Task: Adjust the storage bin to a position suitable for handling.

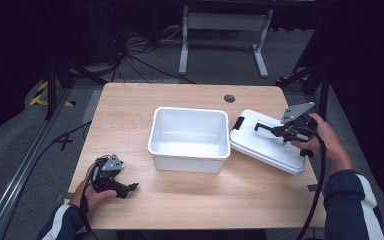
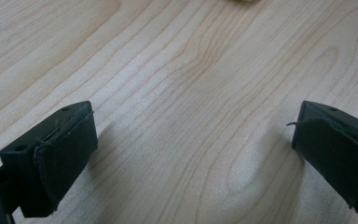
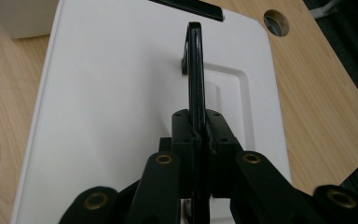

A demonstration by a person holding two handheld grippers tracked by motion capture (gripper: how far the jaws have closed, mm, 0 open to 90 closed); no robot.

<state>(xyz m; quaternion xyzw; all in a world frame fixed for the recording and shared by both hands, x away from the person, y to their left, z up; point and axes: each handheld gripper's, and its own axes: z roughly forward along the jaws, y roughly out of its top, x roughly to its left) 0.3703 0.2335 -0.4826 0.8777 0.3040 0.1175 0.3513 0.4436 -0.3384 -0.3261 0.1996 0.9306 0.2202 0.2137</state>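
A white lid [image 1: 267, 147] lies to the right of the open white bin [image 1: 152, 132], its near end close to the bin's wall. A thin black handle [image 3: 195, 70] stands up from the lid [image 3: 116, 93]. My right gripper [image 3: 196, 128] is shut on that handle, with the jaws pressed together around it. In the high view the right gripper [image 1: 269, 129] reaches in over the lid from the right. My left gripper [image 1: 130, 187] rests low at the table's front left. Its jaws stand wide apart over bare wood, and the left gripper [image 2: 193, 135] holds nothing.
The bin has nothing inside and stands mid-table. A black latch [image 1: 238, 123] sits on the lid's end nearest the bin. A round cable hole [image 1: 229, 98] lies behind the lid in the wooden table [image 1: 130, 105]. Cables and a metal stand are on the floor beyond.
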